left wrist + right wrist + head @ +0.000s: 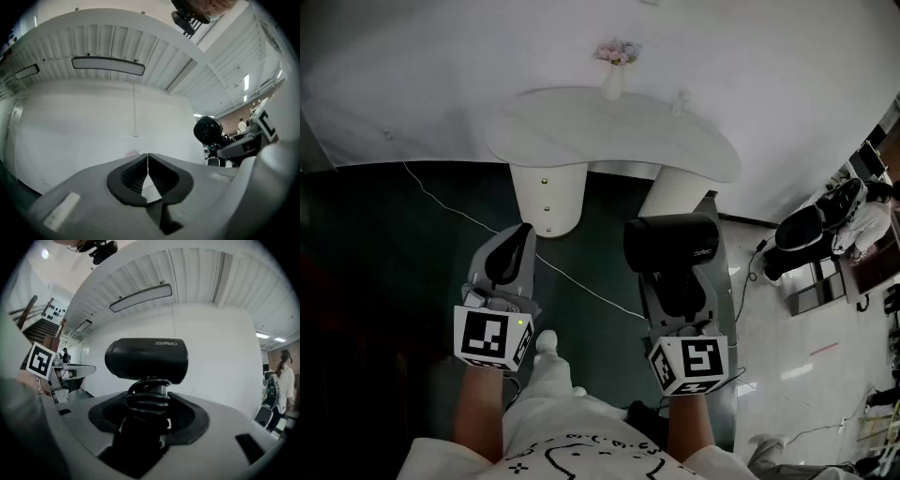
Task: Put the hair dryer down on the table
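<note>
The black hair dryer (673,242) stands upright in my right gripper (675,286), about a gripper's length short of the table's near edge as the head view shows it. The jaws are shut on its handle, where the coiled cord is wrapped. In the right gripper view the hair dryer (146,358) fills the middle, barrel across, above the right gripper (147,413). My left gripper (514,253) is held beside it, shut with nothing in it; its pads meet in the left gripper view (148,173). The hair dryer (207,130) shows there at the right. Ahead stands the white curved table (581,131).
A vase of pink flowers (615,66) and a small white object (680,101) stand at the table's far edge. The table rests on thick white legs (546,197). A white cable (469,220) crosses the dark floor. A black chair (811,230) and a person (867,220) are at the right.
</note>
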### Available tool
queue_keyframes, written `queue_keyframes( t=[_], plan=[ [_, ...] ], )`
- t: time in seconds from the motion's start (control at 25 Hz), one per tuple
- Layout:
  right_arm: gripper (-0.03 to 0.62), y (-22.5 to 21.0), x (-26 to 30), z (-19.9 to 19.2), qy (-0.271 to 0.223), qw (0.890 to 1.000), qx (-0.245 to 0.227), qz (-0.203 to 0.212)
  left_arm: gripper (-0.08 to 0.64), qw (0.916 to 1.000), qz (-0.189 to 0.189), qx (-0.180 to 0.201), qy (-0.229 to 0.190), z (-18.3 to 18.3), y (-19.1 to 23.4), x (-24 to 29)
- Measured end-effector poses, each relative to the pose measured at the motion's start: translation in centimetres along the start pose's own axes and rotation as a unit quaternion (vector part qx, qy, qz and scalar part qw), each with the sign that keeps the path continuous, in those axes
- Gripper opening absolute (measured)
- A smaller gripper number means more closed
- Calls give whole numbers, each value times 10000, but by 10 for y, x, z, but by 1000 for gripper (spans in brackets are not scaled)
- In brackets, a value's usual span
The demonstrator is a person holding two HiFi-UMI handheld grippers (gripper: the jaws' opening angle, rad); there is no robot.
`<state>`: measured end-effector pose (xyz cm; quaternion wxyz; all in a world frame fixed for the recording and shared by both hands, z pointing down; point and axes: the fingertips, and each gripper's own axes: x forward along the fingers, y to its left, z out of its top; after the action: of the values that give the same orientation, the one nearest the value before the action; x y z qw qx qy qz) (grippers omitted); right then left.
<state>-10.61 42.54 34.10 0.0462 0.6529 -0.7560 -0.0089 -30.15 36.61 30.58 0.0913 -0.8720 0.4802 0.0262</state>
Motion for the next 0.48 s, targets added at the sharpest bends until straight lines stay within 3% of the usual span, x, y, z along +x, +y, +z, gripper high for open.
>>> queue_keyframes(
  t=[0.48],
  plan=[
    [253, -58, 62, -7, 55, 9996, 13, -265, 20, 9999, -103, -89, 22, -25, 13, 89]
  ],
)
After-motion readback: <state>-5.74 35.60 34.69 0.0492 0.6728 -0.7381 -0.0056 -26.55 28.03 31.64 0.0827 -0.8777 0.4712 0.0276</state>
